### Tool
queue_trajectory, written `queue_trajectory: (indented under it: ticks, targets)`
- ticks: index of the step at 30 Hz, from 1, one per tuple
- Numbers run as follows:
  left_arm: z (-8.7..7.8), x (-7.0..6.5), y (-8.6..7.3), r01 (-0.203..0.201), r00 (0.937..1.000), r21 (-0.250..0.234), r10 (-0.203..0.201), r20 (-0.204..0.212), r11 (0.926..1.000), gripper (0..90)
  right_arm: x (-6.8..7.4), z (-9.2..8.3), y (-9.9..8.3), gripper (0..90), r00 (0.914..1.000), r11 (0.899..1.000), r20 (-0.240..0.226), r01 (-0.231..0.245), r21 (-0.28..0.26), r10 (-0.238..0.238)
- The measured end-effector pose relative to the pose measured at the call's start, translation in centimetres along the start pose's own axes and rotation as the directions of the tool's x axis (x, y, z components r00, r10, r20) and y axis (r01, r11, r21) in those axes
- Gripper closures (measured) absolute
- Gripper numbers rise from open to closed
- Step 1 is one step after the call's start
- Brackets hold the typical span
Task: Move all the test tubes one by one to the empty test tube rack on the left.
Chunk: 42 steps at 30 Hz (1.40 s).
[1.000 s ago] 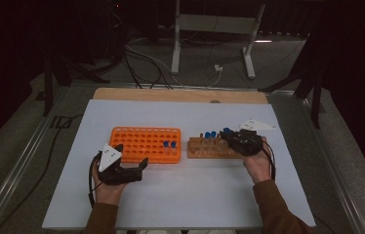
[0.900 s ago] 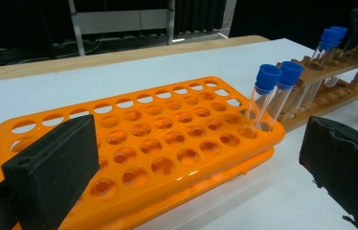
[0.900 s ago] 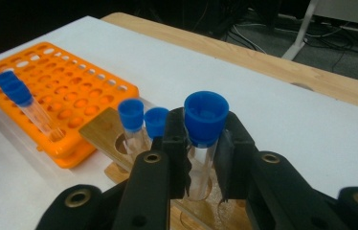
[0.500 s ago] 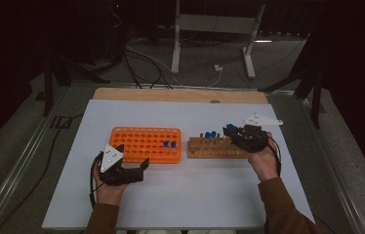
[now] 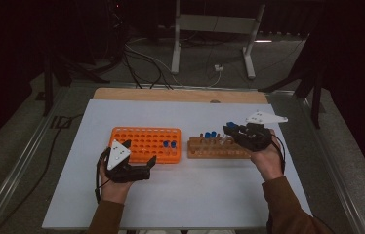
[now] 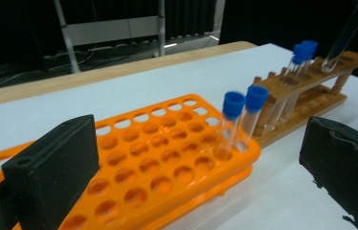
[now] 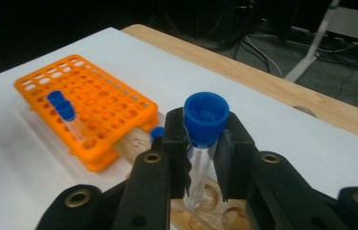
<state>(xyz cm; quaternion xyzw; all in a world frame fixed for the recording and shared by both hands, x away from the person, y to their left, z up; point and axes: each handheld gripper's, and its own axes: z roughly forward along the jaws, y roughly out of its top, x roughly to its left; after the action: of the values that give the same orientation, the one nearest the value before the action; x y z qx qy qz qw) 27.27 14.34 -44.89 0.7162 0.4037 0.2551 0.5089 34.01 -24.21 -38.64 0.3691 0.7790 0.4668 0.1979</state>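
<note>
Clamped between the two black jaws of the right gripper (image 7: 201,143) is a clear test tube (image 7: 199,179) with a blue cap (image 7: 206,118); the pads are pressed on the tube just under the cap, and the glass hangs down below the jaws over a hole of the wooden rack (image 7: 210,211). Compared with the picture of a second earlier, the right gripper (image 5: 236,130) is seen higher above the wooden rack (image 5: 217,148) in the high view, and the tube has been drawn up out of its hole, its lower end now seen clear of the rack top in the left gripper view (image 6: 342,40). Two more blue-capped tubes (image 6: 301,52) are left standing in the wooden rack (image 6: 306,86), beyond the right jaw tip as that view shows it. The left gripper (image 5: 139,158) is held low over the table (image 5: 195,195), hardly shifted from the earlier picture, with its jaws spread wide and nothing gripped between them. Between and just ahead of those open jaws lies the orange rack (image 6: 158,158), in whose far corner two blue-capped tubes (image 6: 239,120) stand side by side. In the right gripper view the orange rack (image 7: 100,105) is seen to the left of the closed jaws, touching the end of the wooden rack.
</note>
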Motion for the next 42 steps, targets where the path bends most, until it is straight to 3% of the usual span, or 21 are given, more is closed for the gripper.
queue_trajectory:
  ticks: [7,22,37,42]
  targets:
    - [0.5,-0.8,1.2,0.015,0.9988,-0.009,-0.014,0.046,0.9999,0.9,1.1,-0.1,0.3,77.1,0.9990,1.000,-0.041,0.015,-0.005,-0.015]
    - [2.1,-3.1,2.3,-0.010,0.9938,-0.013,0.012,0.110,0.9999,1.0,4.4,1.0,1.3,77.1,0.9897,0.997,-0.124,0.075,0.012,-0.073]
    - [3.1,-4.4,3.0,-0.021,0.9883,0.001,0.021,0.151,0.9998,3.7,7.4,2.7,1.9,77.1,0.9740,0.995,-0.208,0.097,0.024,-0.090]
    - [3.3,-4.8,3.2,-0.029,0.9858,0.002,0.028,0.165,0.9996,6.7,8.0,3.3,2.2,77.0,0.9670,0.996,-0.244,0.083,0.026,-0.074]
